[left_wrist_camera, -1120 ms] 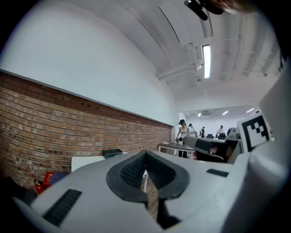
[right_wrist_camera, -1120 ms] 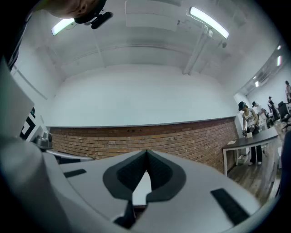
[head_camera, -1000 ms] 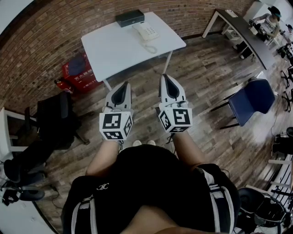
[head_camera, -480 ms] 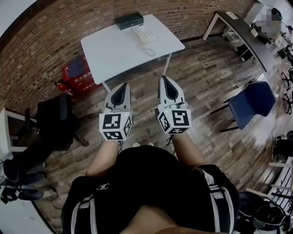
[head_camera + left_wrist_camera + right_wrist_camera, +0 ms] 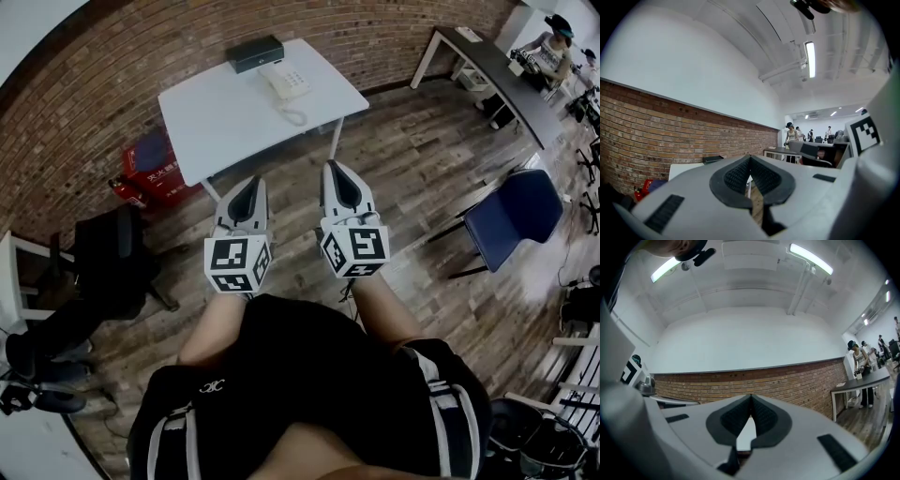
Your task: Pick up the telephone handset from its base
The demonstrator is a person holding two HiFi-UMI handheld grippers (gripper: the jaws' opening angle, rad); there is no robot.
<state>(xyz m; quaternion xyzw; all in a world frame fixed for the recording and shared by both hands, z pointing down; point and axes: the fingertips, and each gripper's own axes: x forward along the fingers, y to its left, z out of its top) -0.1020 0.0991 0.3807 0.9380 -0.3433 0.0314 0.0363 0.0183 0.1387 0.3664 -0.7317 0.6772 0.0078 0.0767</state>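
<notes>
Both the left gripper and the right gripper are clenched on nothing, short of the furniture, so this looks like the approach. The cream telephone handset rests on its base on the white rectangular table well ahead, so a claw must get there and open. White lettering on the red box is unreadable.

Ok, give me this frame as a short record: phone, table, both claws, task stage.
telephone: white, on the white table
handset: resting on its base
black box: behind the telephone, at the table's far edge
left claw: shut, empty, away from the telephone
right claw: shut, empty, away from the telephone
task stage: handset not yet picked up
</notes>
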